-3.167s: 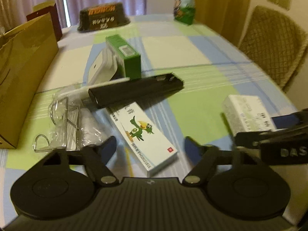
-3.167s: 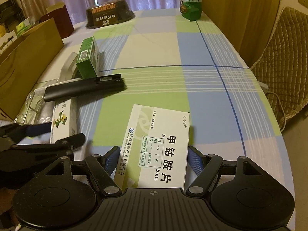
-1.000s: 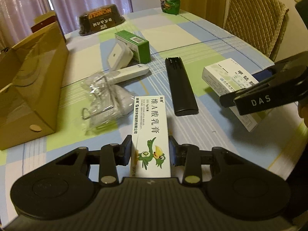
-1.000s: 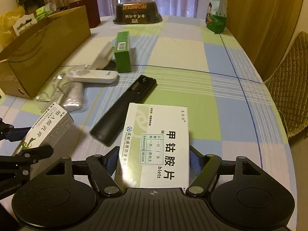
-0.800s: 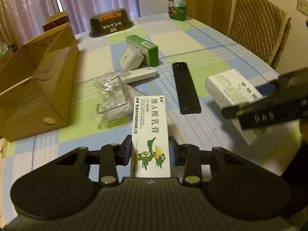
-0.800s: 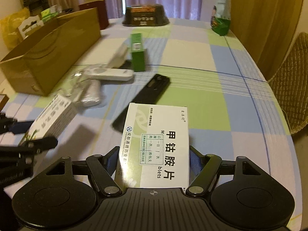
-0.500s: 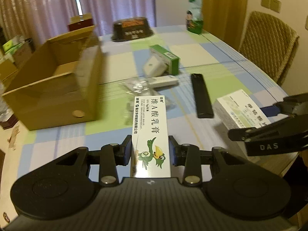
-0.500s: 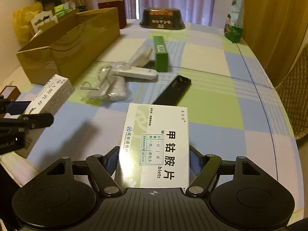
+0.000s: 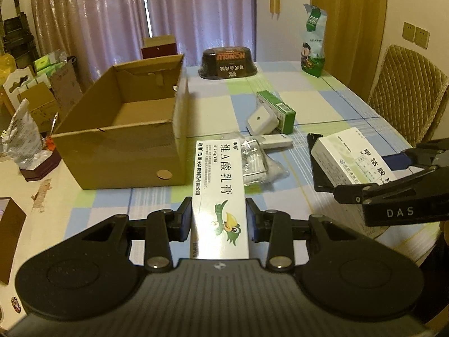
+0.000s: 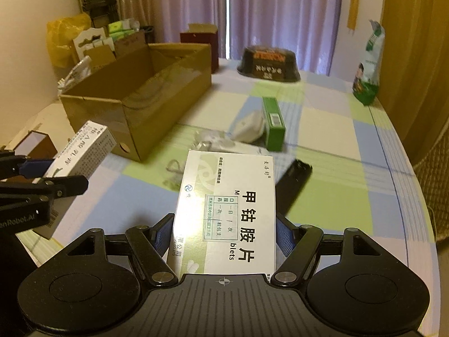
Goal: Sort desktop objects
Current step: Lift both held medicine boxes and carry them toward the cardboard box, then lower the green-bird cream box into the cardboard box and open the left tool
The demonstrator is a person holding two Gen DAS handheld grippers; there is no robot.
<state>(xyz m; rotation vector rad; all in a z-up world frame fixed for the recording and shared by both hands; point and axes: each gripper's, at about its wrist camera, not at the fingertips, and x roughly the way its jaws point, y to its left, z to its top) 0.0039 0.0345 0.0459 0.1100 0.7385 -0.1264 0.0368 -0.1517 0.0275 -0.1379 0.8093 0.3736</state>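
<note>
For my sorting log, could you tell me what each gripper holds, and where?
Left gripper: bird-print box, near end. Right gripper: white tablet box, near end.

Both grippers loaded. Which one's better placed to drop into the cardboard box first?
Left, probably. The left gripper holding the ointment box sits nearer the cardboard box; the right gripper with its tablet box is farther across the table.

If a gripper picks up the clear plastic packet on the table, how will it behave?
The clear plastic packet looks crinkled and thin, so it probably flexes and sags. Its glossy film may slip between fingers. It lies flat, so rolling seems unlikely.
</note>
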